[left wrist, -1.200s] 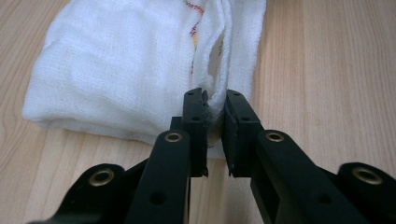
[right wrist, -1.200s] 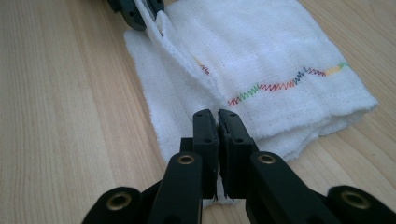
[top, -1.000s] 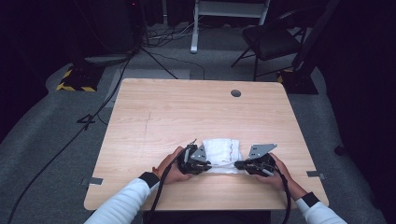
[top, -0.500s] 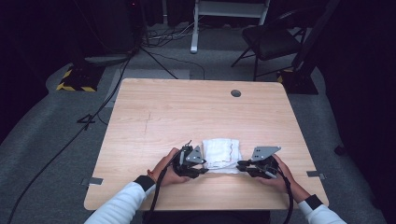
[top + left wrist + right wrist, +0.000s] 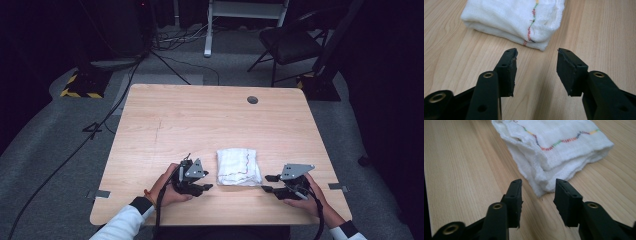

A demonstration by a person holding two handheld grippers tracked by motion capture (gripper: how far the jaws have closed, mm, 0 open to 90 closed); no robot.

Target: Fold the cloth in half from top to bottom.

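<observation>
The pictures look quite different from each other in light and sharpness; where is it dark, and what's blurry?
High view: the table is lit, the room around it falls into near black. Left gripper view: bright and even, the folded white cloth and jaw tips sharp, the jaw bases at the bottom soft. Right gripper view: the cloth's stitching reads clearly, the nearest jaw parts blur, and a dark strip runs down the left edge.

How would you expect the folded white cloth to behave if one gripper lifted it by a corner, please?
The folded white cloth would probably flop and unfold, since its soft layers lie loose at the edges. It looks light, thin gauze. Pushed, it would likely bunch rather than slide across the wooden table.
</observation>
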